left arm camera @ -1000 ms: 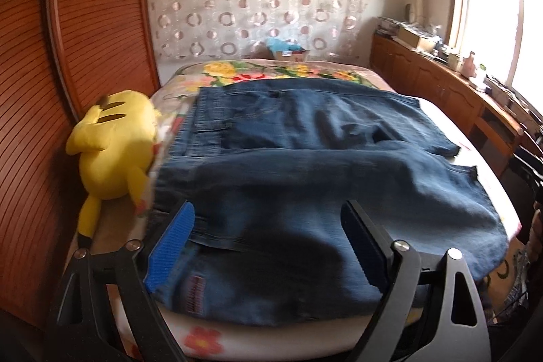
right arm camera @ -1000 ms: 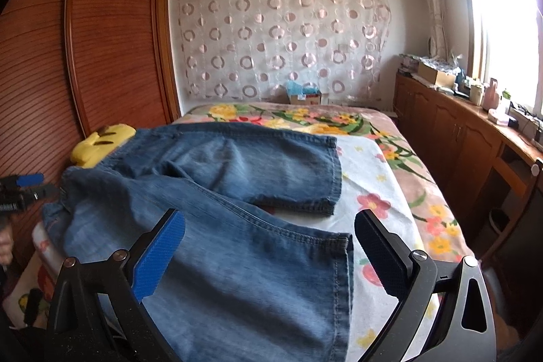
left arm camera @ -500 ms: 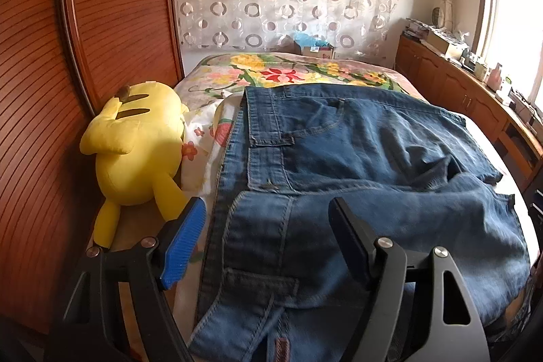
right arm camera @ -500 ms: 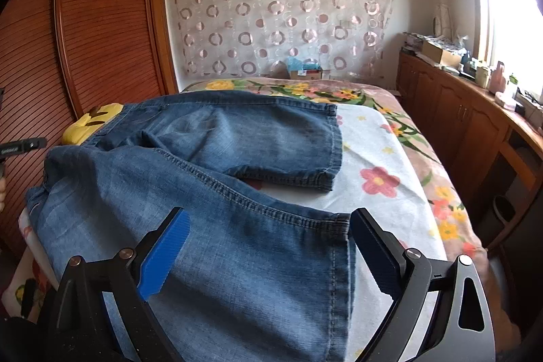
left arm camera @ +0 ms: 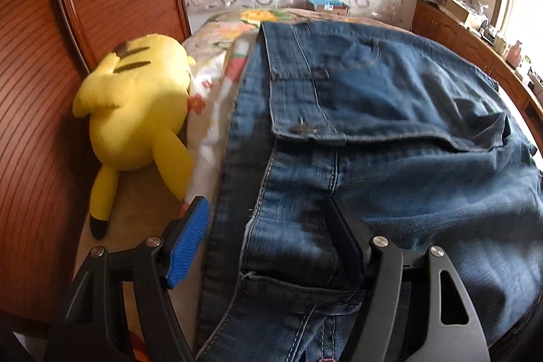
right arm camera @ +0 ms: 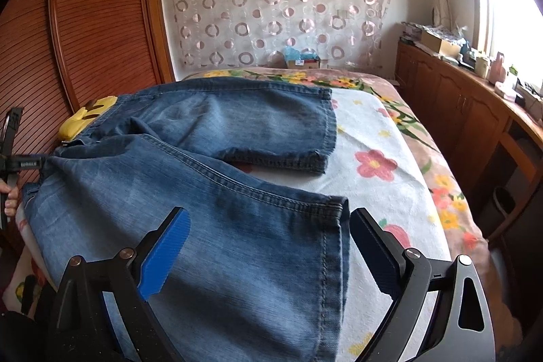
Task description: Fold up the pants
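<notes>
Left wrist view: left claw (left arm camera: 264, 246) spread, straddling waistband of pants (left arm camera: 390, 124) at lower centre, likely lining up pinch there. Yellow plush toy (left arm camera: 135, 111) at left, just beside the denim, limits room that side. Right wrist view: right claw (right arm camera: 268, 246) spread over near leg hem (right arm camera: 325, 209), nothing pinched. Pants lie flat on bed (right arm camera: 383, 158); floral sheet bare at right.

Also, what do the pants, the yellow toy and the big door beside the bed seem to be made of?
The pants look like blue denim: faded wash, contrast stitching, rivets, thick hems. The yellow toy appears to be soft plush fabric, with a matte, rounded, stuffed body. The door seems to be reddish-brown wood or wood veneer, with horizontal slats and a slight sheen; which of the two cannot be told.
</notes>
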### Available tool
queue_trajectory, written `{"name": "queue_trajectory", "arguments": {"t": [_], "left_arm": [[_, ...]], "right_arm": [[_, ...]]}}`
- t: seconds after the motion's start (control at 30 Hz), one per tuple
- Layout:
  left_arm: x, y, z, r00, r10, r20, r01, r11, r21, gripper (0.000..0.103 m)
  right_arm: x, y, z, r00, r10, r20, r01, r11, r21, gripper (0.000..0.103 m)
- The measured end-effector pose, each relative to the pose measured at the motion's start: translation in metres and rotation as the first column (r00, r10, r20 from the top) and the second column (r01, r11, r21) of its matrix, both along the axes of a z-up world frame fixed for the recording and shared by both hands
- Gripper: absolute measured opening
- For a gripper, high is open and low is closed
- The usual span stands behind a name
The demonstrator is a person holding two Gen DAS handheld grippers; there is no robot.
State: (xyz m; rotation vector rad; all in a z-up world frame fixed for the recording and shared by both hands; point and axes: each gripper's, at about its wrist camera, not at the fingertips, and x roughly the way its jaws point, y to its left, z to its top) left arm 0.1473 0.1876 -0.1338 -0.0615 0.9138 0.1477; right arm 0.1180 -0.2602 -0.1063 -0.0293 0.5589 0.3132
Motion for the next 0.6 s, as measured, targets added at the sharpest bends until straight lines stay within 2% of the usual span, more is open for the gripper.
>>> {"name": "queue_trajectory", "arguments": {"t": [0.3,0.6], "left_arm": [[-0.007,0.0,-0.002,1.0,-0.003,0.022,0.003,1.0,-0.014,0.072],[-0.016,-0.001,0.003,0.999,0.004,0.037,-0.004,1.0,-0.005,0.072]], "right_arm": [[-0.009,-0.011,-0.002,0.998,-0.003,-0.058,0.003,1.0,-0.008,0.092],[-0.018,-0.026,-0.001,0.995,-0.014,-0.1,0.014,1.0,-0.002,0.085]]}}
